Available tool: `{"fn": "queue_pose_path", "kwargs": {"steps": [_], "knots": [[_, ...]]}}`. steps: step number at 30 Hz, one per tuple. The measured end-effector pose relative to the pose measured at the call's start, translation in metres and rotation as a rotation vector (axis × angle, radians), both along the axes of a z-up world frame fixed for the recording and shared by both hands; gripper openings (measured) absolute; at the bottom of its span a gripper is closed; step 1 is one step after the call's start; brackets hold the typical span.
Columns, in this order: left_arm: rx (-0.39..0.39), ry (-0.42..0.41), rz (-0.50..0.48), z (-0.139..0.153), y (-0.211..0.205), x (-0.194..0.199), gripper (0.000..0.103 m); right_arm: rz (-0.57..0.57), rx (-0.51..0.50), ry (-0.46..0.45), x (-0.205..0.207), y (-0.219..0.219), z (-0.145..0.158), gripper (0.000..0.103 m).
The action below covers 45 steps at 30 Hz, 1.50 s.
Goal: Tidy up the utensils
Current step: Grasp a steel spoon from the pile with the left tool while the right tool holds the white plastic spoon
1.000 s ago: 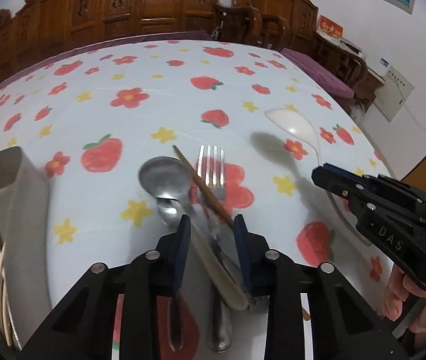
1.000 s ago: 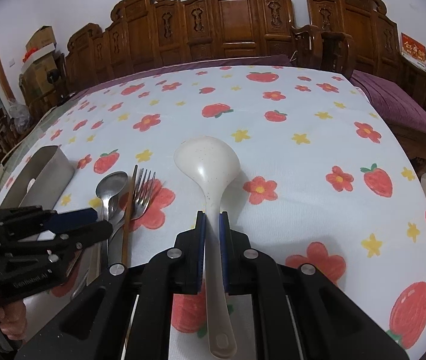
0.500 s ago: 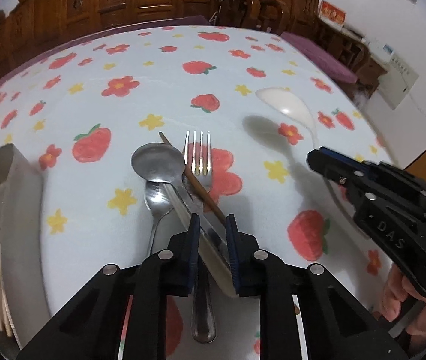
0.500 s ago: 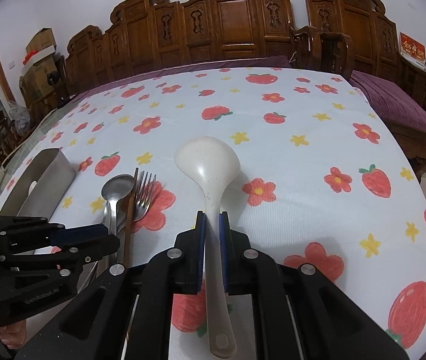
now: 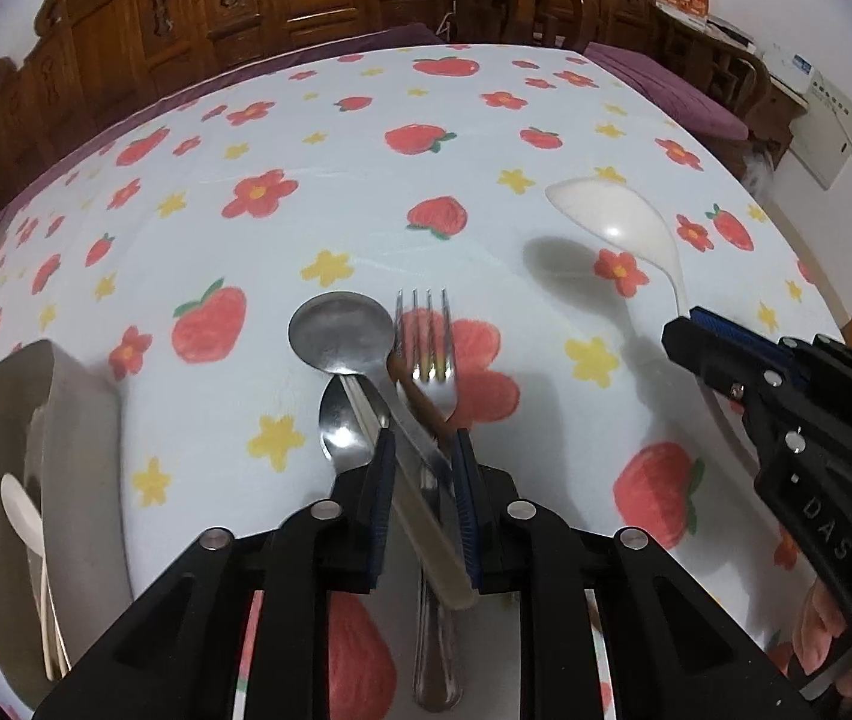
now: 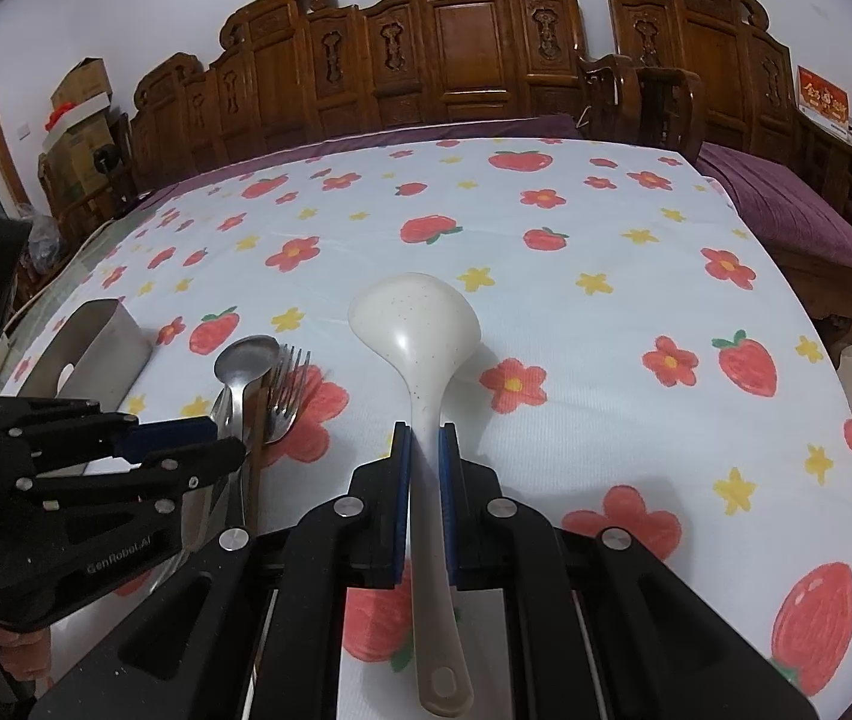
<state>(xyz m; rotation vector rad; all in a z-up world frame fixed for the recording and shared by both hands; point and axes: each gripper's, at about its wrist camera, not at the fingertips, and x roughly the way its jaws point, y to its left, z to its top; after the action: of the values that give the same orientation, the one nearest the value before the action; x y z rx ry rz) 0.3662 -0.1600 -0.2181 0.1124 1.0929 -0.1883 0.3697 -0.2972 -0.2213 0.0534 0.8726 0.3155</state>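
My left gripper (image 5: 424, 450) is shut on the cream handle of a large steel spoon (image 5: 342, 333), lifted above the pile. Below it lie a smaller steel spoon (image 5: 343, 429), a fork (image 5: 427, 354) and a brown chopstick (image 5: 420, 402) on the strawberry tablecloth. My right gripper (image 6: 424, 441) is shut on the handle of a white ladle (image 6: 414, 324), held above the cloth; it also shows in the left wrist view (image 5: 612, 222). The left gripper shows in the right wrist view (image 6: 186, 444).
A metal utensil holder (image 5: 75, 414) lies at the left with a white spoon (image 5: 21, 510) and pale sticks inside; it shows in the right wrist view (image 6: 105, 342). Carved wooden chairs (image 6: 456, 54) line the far table edge. The table's right edge drops off by a purple-cushioned bench (image 6: 786, 210).
My left gripper closed on the large spoon's handle and lifted it, the view rising and tilting. The right gripper holds the ladle still.
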Motion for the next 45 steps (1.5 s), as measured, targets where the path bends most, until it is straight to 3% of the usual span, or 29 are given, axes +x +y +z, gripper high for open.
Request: {"fn": "queue_pose_path", "kwargs": {"steps": [8, 11, 16, 24, 27, 45], "knots": [[-0.007, 0.014, 0.002, -0.002, -0.003, 0.004, 0.017, -0.019, 0.02, -0.003, 0.001, -0.008, 0.002, 0.011], [0.023, 0.044, 0.024, -0.006, -0.001, 0.007, 0.021, -0.019, 0.019, -0.005, 0.001, -0.008, 0.003, 0.011], [0.004, 0.057, 0.023, -0.009, 0.003, 0.009, 0.025, -0.028, 0.026, -0.005, 0.0, -0.01, 0.004, 0.011], [-0.004, 0.01, 0.025, -0.004, 0.004, 0.003, 0.004, -0.029, 0.022, -0.004, 0.0, -0.011, 0.004, 0.011], [-0.016, 0.01, 0.014, -0.001, 0.009, 0.0, 0.001, -0.025, 0.016, 0.001, 0.0, -0.01, 0.004, 0.011], [-0.041, -0.068, -0.044, 0.035, 0.024, -0.033, 0.001, 0.028, 0.016, 0.01, -0.016, 0.011, 0.002, 0.011]]}}
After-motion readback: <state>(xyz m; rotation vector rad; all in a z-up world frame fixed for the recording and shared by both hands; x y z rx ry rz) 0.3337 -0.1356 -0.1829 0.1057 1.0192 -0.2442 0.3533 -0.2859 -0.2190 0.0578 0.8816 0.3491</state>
